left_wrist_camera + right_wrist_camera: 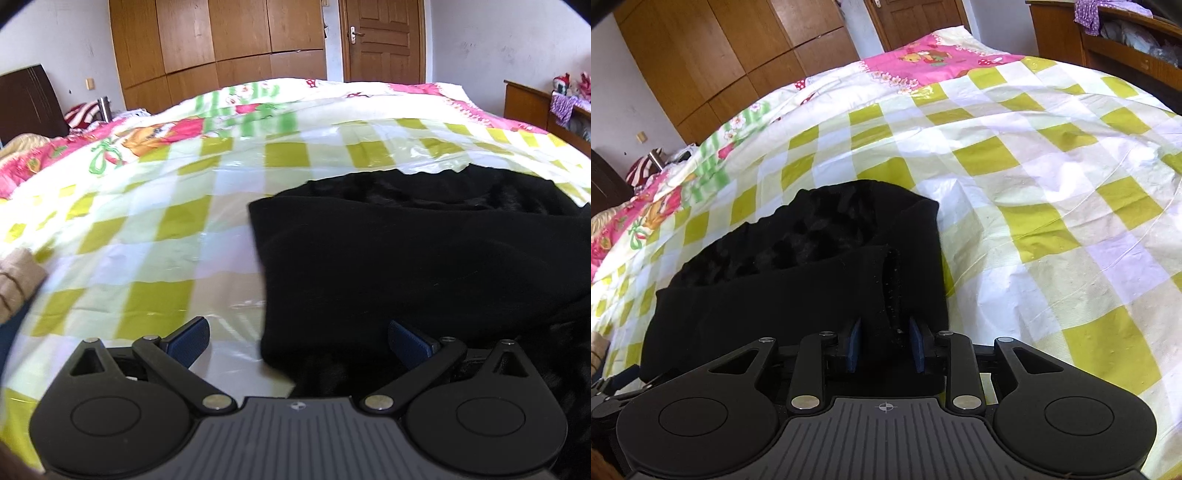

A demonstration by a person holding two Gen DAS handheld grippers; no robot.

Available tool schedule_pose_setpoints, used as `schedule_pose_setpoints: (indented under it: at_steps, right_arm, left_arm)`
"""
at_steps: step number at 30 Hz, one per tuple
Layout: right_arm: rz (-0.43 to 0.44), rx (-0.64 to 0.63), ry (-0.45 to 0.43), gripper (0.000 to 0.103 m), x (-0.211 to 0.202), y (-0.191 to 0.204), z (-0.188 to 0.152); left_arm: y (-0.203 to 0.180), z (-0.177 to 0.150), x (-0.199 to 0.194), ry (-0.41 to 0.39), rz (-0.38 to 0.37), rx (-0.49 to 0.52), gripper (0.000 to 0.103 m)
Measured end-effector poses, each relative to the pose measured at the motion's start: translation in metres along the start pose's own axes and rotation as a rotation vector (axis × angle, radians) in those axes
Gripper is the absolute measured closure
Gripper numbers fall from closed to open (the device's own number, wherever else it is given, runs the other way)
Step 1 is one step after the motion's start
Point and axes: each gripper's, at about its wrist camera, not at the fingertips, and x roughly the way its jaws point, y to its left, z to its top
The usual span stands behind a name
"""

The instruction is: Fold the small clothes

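Your right gripper [885, 343] stands narrowly parted astride the black garment [798, 280], running toward ten o'clock; your left gripper [297, 338] gapes empty.

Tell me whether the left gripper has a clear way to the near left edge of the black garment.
Probably yes. The left gripper has its jaws wide open, and the black garment has its near left edge lying between them on the checked sheet, with nothing in front of it.

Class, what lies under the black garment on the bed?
The black garment lies on a green-and-white checked plastic sheet, which spreads out around it. Anything between them is covered by the garment.
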Motion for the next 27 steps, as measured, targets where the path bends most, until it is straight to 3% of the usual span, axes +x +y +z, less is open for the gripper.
schedule_pose_setpoints:
  at_steps: [7, 9, 13, 17, 21, 27]
  right_arm:
    - [-0.017, -0.032, 0.018, 0.08, -0.001, 0.001, -0.001]
    - [0.014, -0.057, 0.016, 0.075, -0.016, 0.002, -0.002]
    - [0.087, -0.127, 0.105, 0.073, -0.053, 0.004, -0.028]
    - [0.148, -0.071, 0.243, 0.056, -0.08, -0.003, -0.065]
    - [0.194, -0.028, 0.344, 0.049, -0.089, -0.006, -0.095]
    - [0.196, -0.059, 0.399, 0.041, -0.087, 0.001, -0.104]
  left_arm:
    - [0.006, -0.012, -0.01, 0.043, 0.06, 0.075, 0.0]
    - [0.013, -0.019, -0.024, 0.046, 0.058, 0.086, 0.0]
    - [0.031, -0.035, -0.053, 0.117, 0.003, 0.043, 0.0]
    - [0.04, -0.052, -0.083, 0.196, -0.073, 0.016, 0.0]
    - [0.043, -0.07, -0.105, 0.268, -0.137, 0.026, 0.0]
    - [0.035, -0.079, -0.109, 0.332, -0.156, 0.096, 0.0]
